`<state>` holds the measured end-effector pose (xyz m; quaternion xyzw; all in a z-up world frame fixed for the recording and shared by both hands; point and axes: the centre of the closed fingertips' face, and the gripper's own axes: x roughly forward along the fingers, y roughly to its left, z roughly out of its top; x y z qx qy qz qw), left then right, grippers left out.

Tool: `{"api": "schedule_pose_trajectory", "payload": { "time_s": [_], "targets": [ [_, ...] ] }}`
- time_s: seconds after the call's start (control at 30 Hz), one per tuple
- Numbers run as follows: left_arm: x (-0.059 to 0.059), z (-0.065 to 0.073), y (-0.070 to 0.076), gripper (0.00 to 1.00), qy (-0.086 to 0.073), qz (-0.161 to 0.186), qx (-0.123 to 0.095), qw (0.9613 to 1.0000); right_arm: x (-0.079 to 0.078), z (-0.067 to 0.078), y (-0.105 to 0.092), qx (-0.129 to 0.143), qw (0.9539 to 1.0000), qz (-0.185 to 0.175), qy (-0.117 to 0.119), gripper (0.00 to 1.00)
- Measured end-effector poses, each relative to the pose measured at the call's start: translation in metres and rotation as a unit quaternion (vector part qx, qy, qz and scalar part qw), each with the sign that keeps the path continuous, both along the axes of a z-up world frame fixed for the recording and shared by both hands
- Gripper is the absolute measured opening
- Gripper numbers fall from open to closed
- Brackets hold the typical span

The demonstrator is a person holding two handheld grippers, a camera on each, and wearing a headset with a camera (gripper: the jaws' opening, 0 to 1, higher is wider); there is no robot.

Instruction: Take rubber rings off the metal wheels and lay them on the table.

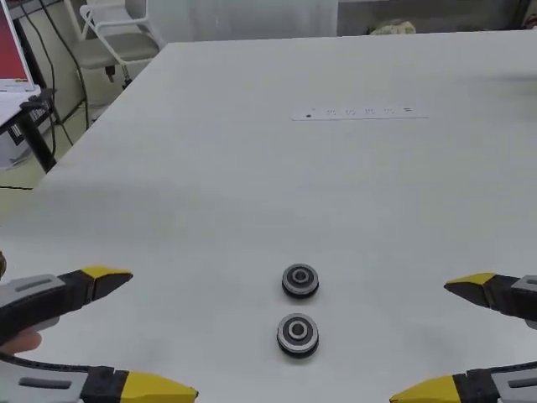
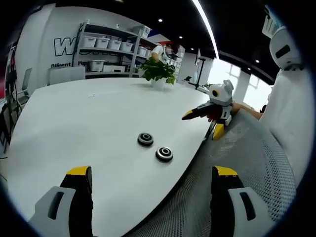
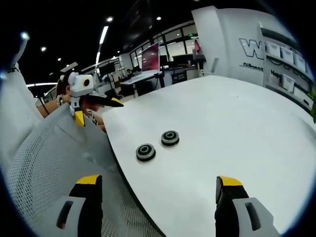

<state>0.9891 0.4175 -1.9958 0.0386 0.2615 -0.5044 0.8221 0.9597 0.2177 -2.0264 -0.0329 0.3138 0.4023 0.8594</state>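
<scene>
Left gripper (image 1: 151, 333) and right gripper (image 1: 430, 339): held wide open and empty, left and right of the nearer metal wheel (image 1: 297, 334), well apart from it. Nearer metal wheel: laid flat on the white bench (image 1: 252, 176), black rubber ring (image 1: 281, 336) fitted around it; a second metal wheel (image 1: 299, 280), likewise ringed, is set just beyond it, not touching. Far beyond the nearer metal wheel a pale strip (image 1: 359, 112) is seen on the bench, and a white chair (image 1: 113, 34) off to the far left.
</scene>
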Motion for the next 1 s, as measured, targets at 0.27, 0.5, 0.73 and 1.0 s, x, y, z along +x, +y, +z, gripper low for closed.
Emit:
{"api": "schedule_pose_trajectory", "payload": {
  "time_s": [0.27, 0.5, 0.73, 1.0],
  "targets": [
    [-0.003, -0.004, 0.0, 0.99, -0.005, -0.019, 0.022, 0.9996, 0.0, 0.002, 0.0, 0.003, 1.0, -0.001, -0.002, 0.95],
    [-0.002, -0.003, 0.001, 0.99, -0.015, -0.022, 0.028, 0.9993, 0.001, 0.003, -0.001, 0.005, 1.0, -0.002, -0.004, 0.94],
    [0.002, 0.003, 0.003, 0.99, -0.02, -0.013, 0.018, 0.9995, 0.003, 0.007, -0.002, 0.01, 0.9999, -0.003, -0.009, 0.93],
    [0.001, 0.01, -0.001, 0.97, -0.037, -0.032, 0.035, 0.9982, 0.005, 0.018, -0.001, 0.017, 0.9997, 0.014, -0.013, 0.85]
  ]
}}
